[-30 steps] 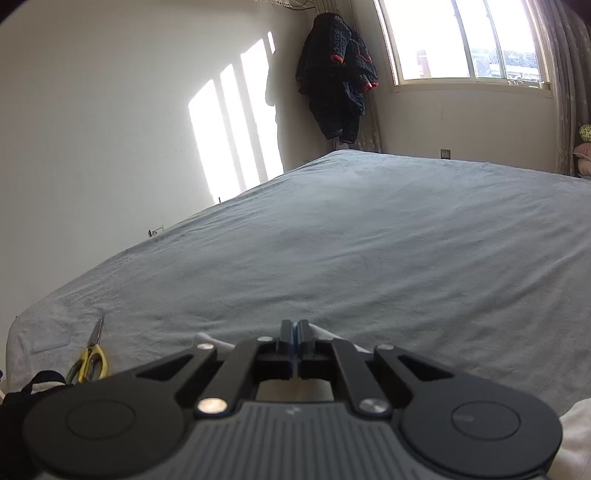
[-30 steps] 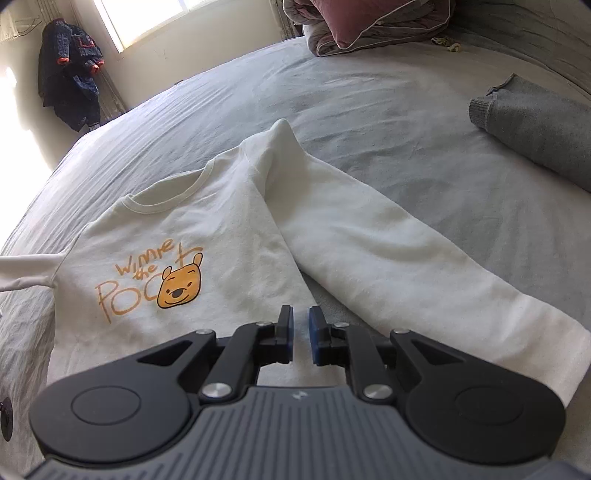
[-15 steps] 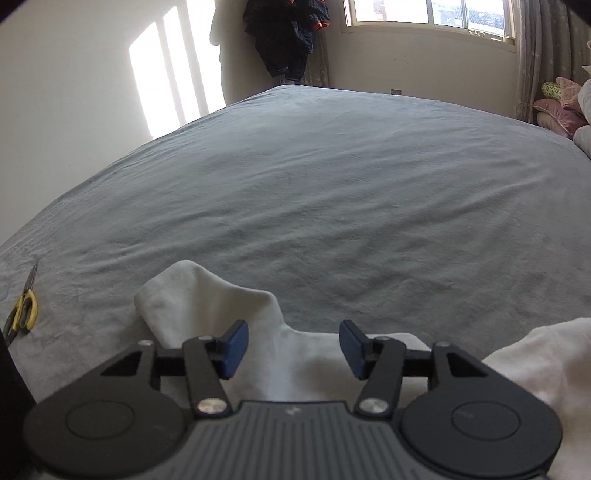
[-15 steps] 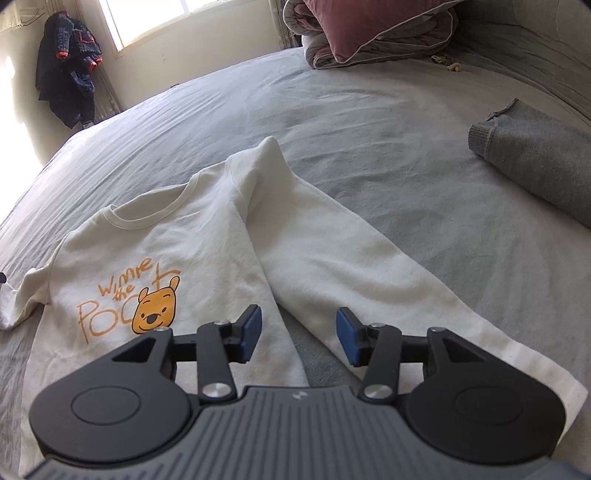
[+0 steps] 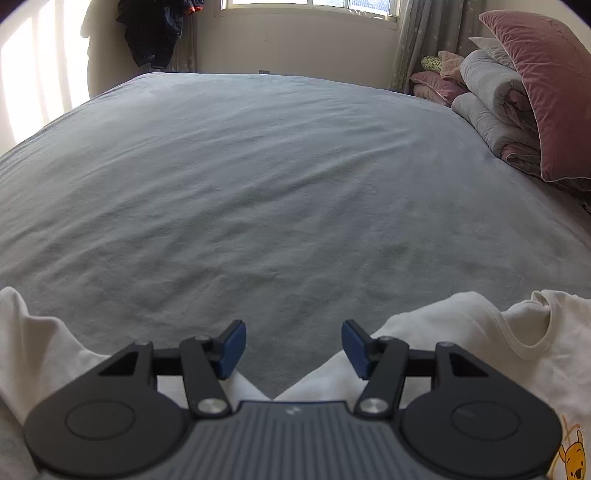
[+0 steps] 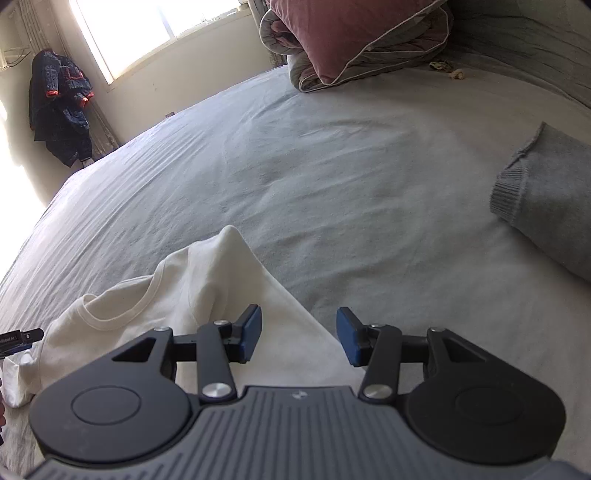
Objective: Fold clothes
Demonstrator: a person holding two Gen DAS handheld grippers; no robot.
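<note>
I see a wide bed [image 5: 280,177] under a grey sheet, sunlit. Beyond it, a cream wall [image 5: 295,40] beneath a bright window [image 6: 147,33]. A dark jacket [image 6: 61,107] hangs in the corner. Rolled quilts and a pink pillow [image 5: 546,85] are stacked, apparently at the headboard side.

Left tongs [image 5: 293,349]: jaws spread wide, blue pads [image 5: 232,347] facing each other, nothing between them. Right tongs [image 6: 299,338]: jaws likewise wide apart, pads [image 6: 251,334] clear, nothing gripped. Both held low, level.
</note>
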